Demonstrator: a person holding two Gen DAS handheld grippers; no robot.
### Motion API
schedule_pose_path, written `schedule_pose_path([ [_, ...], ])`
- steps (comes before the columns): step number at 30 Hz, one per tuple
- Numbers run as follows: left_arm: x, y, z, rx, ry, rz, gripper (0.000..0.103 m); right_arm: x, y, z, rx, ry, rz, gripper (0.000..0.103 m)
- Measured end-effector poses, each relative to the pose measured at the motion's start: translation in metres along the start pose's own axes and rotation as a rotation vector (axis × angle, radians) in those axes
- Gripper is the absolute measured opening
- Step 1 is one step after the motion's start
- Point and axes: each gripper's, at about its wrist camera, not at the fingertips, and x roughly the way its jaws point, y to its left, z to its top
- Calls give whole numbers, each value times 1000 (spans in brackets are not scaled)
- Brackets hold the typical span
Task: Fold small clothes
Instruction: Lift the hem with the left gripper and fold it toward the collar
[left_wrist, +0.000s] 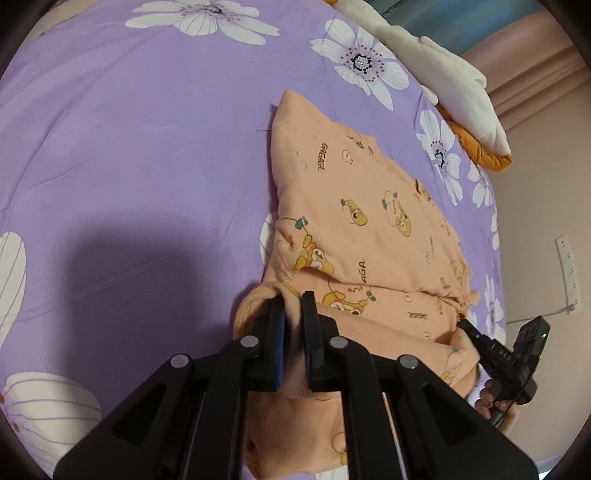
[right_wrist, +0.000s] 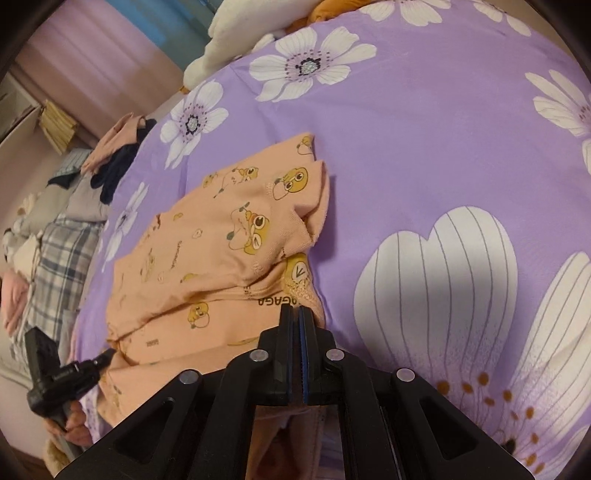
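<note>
Left wrist view: purple bed sheet printed with large white flowers (left_wrist: 129, 155) filled most of the field and carried everything else. On it lay the small peach cotton garment with yellow cartoon-animal print (left_wrist: 354, 206), partly folded, near the sheet's right edge in this view, its near hem lifted off the sheet.

Legible print on the garment: "GAGA" once, "GAGAL" or similar twice, one of those upside down; the last letter was uncertain. Right wrist view showed the same garment (right_wrist: 207, 251) with "GAGA" inverted just ahead of the fingertips.

Beyond the far edge of the sheet: a white plush item with an orange part (left_wrist: 461, 92), resting against pink curtains. Right wrist view also showed a heap of mixed clothes, plaid and dark pieces (right_wrist: 66, 229), off the sheet's left edge; no readable tags.

Left gripper (left_wrist: 293, 299): black jaws nearly closed, blue pads pinching a fold of the near hem at the garment's left corner. Seen from the right wrist view (right_wrist: 105, 356), its tip met the peach cloth.

Right gripper (right_wrist: 295, 314): jaws fully closed, peach cloth clamped between the pads at the other near corner. From the left wrist view (left_wrist: 463, 325), "DAS" could be read in small lettering on its black body, and part of a hand (left_wrist: 495, 402) gripped its handle.
</note>
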Motion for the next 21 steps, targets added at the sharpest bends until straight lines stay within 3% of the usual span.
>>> schedule_pose_path([
  [2, -6, 2, 2, -27, 19, -17, 18, -8, 2, 2, -36, 3, -15, 9],
  [3, -14, 1, 1, -39, 15, -26, 32, -13, 3, 2, -43, -1, -26, 13],
  [5, -31, -1, -4, -33, -13, -19, 54, -27, 5, 1, -64, -34, -54, 50],
  [6, -38, -3, -7, -16, -26, -19, 61, -32, 7, 1, -79, -55, -76, 57],
  [7, -43, -5, -11, 5, -29, -21, 62, -43, 11, -4, -110, -80, -93, 60],
  [11, -44, -2, -24, -3, 21, -76, 60, -52, 20, -16, -192, -79, -83, 60],
  [13, -35, -1, -27, -8, 40, -60, 60, -47, 22, -22, -222, -57, -75, 60],
  [14, -30, -2, -29, -9, 45, -25, 56, -42, 23, -23, -230, -53, -74, 60],
  [16, -22, -3, -31, 2, 40, 19, 36, -32, 23, -23, -222, -39, -74, 57],
  [17, -20, -4, -32, 0, 37, 31, 22, -28, 22, -22, -205, -39, -67, 44],
  [18, -20, -4, -33, -3, 32, 41, 17, -26, 22, -22, -192, -38, -52, 34],
  [19, -20, -4, -33, -7, 25, 43, 16, -24, 22, -22, -183, -34, -36, 17],
  [21, -26, -6, -33, 0, 11, 29, 11, -25, 23, -23, -175, -53, -25, 12],
])
